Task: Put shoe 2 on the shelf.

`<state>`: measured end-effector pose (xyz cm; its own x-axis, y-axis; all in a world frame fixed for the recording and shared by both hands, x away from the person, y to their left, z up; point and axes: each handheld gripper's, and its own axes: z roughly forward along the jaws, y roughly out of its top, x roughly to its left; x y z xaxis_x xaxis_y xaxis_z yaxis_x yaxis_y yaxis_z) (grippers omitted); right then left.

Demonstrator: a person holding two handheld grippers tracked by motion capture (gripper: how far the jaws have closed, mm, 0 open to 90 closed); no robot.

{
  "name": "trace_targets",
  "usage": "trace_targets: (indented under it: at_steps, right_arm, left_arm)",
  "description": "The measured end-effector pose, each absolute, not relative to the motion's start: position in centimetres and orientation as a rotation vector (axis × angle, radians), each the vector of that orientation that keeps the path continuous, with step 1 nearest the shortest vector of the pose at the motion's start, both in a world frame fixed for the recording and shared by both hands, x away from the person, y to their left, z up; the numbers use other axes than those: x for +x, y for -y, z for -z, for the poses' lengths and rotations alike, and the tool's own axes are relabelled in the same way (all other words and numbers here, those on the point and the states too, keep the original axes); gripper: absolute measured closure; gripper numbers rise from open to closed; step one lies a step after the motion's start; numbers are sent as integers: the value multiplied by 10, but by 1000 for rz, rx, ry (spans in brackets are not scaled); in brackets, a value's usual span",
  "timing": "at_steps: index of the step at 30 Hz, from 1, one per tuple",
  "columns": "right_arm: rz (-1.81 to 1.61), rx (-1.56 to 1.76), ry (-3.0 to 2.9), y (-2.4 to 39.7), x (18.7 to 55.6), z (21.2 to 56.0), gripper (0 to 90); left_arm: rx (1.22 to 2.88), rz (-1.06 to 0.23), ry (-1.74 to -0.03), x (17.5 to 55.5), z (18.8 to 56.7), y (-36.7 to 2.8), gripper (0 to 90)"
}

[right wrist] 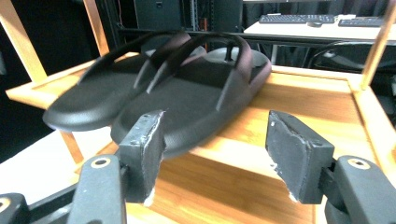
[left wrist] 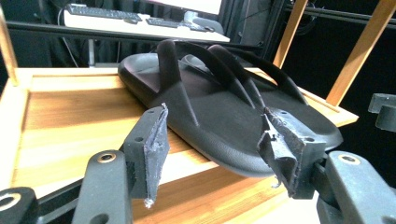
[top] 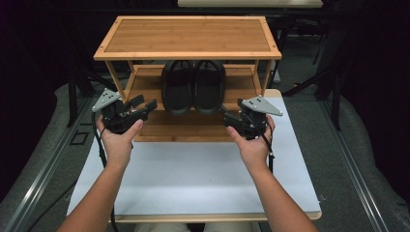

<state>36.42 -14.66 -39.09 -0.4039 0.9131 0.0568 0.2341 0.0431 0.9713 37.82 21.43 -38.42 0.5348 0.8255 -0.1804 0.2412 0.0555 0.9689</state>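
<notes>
You have a pair of black slippers (top: pixel 193 87) lying side by side on the lower shelf (top: pixel 188 126) of a bamboo rack (top: pixel 187 37), toes toward you, near the shelf's front half. From the rack's centre, your left gripper (top: pixel 145 107) sits at about 8 o'clock and your right gripper (top: pixel 227 117) at about 4 o'clock, each just off the front corners of the pair.

In the left gripper view the jaws stand wide apart with nothing between the pads; the nearer slipper's (left wrist: pixel 224 116) edge lies just beyond them. In the right gripper view the jaws are likewise spread and bare, the slipper's (right wrist: pixel 187 102) toe close ahead of the left pad.

The rack's top board overhangs the heels, and its slanted posts (top: pixel 116 79) stand at 9 and 3 o'clock beside the pair, narrowing side access. The shelf has a raised rim (left wrist: pixel 11 121). Bare shelf lies at 6 o'clock in front of the toes, and the white tabletop (top: pixel 193 179) is open toward you.
</notes>
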Motion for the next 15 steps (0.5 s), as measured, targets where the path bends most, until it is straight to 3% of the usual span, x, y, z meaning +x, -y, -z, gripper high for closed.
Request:
trace_targets:
  at_steps: [15]
  right_arm:
    - [-1386, 1100, -1726, 160, 322, 410, 368]
  left_arm:
    - [1470, -594, -932, 338, 398, -237, 409]
